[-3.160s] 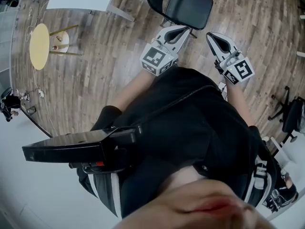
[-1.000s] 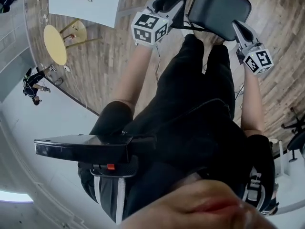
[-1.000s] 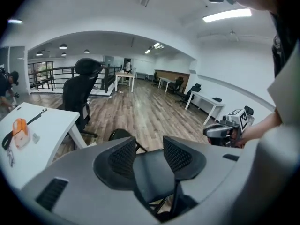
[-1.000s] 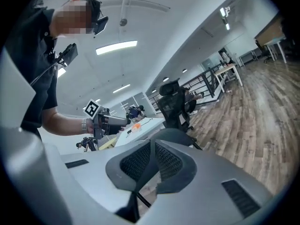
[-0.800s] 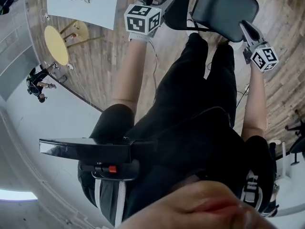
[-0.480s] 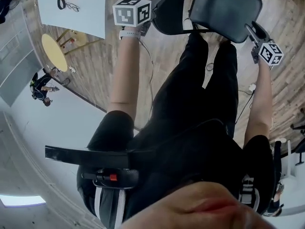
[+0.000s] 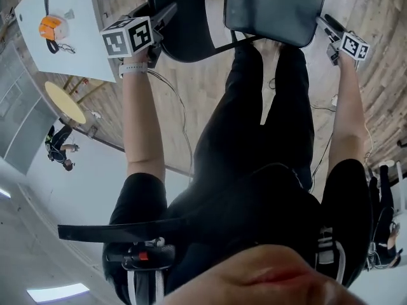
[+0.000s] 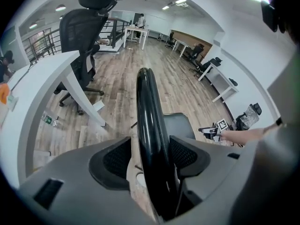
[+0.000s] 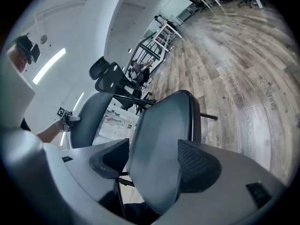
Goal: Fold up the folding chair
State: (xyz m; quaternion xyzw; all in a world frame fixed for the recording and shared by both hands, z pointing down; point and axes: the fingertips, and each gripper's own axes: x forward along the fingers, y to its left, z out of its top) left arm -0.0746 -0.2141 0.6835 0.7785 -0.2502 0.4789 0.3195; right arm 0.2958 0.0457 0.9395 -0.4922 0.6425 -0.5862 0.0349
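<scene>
Nearest: the person's black-clad torso and legs (image 7: 267,138), seen from above, with both bare forearms stretched forward.

Left gripper (image 7: 166,14): marker cube on top, jaws spread wide. In the left gripper view the glossy black edge of the backrest (image 8: 147,121) runs up between the pads. There is a clear gap at the left pad, and the right pad sits just beside the edge, without pinching it.

Right gripper (image 7: 327,25): jaws opening. The edge of the grey-black seat (image 9: 164,139) stands between the pads and is not clamped.

The folding chair (image 7: 273,5) stands on the wooden floor (image 7: 197,94) directly ahead of the person's legs, between the two grippers. The backrest is on the left gripper's side and the seat on the right gripper's side.

Further left: a white tabletop (image 7: 76,49) with an orange object (image 7: 49,27) on it. Beyond it is a round yellow table (image 7: 63,101).

Far: a black office chair (image 8: 86,36), desks and a railing in an open room.
</scene>
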